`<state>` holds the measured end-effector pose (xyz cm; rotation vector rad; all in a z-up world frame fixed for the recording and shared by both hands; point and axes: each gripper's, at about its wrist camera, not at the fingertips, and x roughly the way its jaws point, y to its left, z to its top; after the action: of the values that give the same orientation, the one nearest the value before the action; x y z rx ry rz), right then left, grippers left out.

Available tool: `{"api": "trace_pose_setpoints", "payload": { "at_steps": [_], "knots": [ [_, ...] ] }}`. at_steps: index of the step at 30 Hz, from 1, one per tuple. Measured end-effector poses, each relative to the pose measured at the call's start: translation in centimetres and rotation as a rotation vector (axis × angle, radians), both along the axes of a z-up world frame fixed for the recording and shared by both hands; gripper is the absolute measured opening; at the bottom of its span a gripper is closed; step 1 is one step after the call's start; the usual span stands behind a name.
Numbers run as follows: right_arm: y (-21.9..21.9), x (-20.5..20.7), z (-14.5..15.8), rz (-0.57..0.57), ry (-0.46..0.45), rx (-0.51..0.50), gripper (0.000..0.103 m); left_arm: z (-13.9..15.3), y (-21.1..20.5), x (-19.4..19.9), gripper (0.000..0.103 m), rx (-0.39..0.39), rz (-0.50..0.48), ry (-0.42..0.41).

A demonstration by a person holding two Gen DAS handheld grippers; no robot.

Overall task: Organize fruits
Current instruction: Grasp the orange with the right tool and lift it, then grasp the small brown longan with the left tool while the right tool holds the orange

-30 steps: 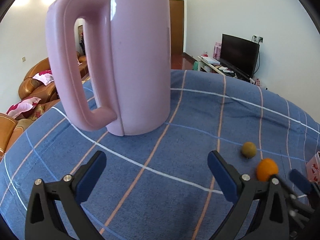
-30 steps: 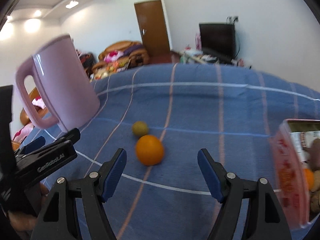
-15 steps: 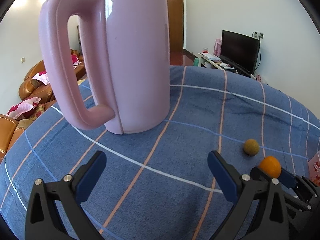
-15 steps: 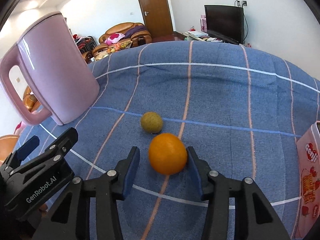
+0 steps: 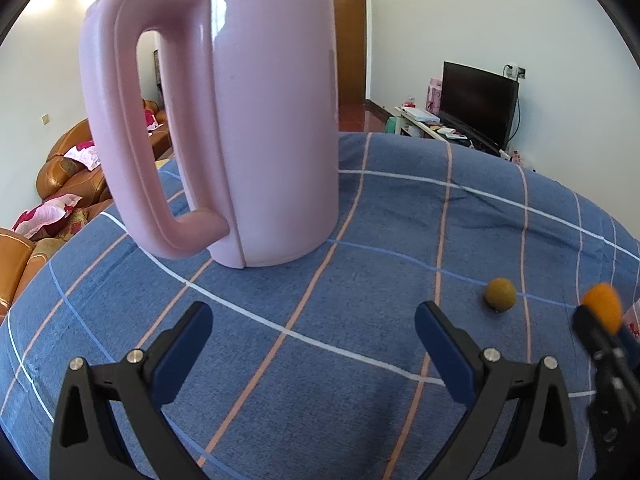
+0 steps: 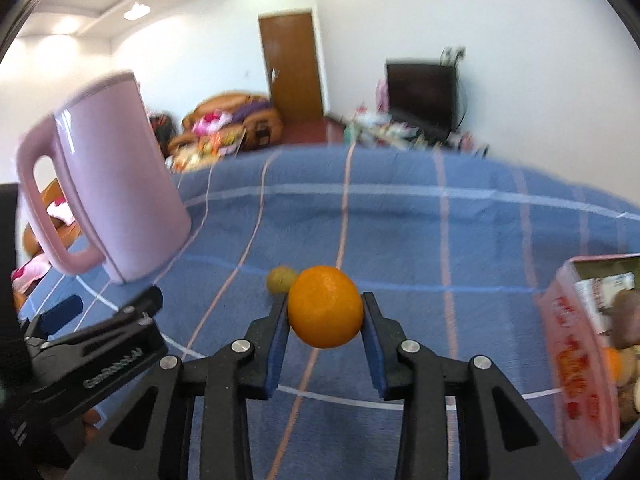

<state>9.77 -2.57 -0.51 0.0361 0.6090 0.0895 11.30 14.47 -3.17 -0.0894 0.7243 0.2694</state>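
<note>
The table [image 5: 360,360] under me wears a blue checked cloth, and the biggest thing on it is the pink kettle [image 5: 224,120], standing upright at the far left. At the right edge sits the pink box [image 6: 576,360], open, with fruit already inside. My left hand-held gripper [image 5: 312,344] hangs spread wide over bare cloth — nothing between its pads. My right hand-held gripper [image 6: 325,308] has just been closing and now pinches the orange [image 6: 325,306] on both sides. Just behind the orange lies the small brownish-green fruit [image 5: 500,294], alone on the cloth.
</note>
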Motion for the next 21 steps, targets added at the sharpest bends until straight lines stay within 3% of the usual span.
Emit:
{"api": "trace_pose_setpoints", "payload": {
  "at_steps": [3, 14, 21],
  "knots": [
    [-0.4, -1.0, 0.7, -0.028, -0.056, -0.031, 0.037, 0.0, -0.2, -0.1, 0.103, 0.0, -0.008, 0.0],
    [-1.7, -1.0, 1.2, -0.088, -0.087, -0.092, 0.037, 0.1, -1.4, -0.2, 0.103, -0.057, -0.099, -0.017],
    [-3.8, 0.0, 0.7, -0.136, -0.039, -0.027, 0.037, 0.5, -3.2, 1.3, 0.102, -0.108, -0.183, 0.02]
  ]
}}
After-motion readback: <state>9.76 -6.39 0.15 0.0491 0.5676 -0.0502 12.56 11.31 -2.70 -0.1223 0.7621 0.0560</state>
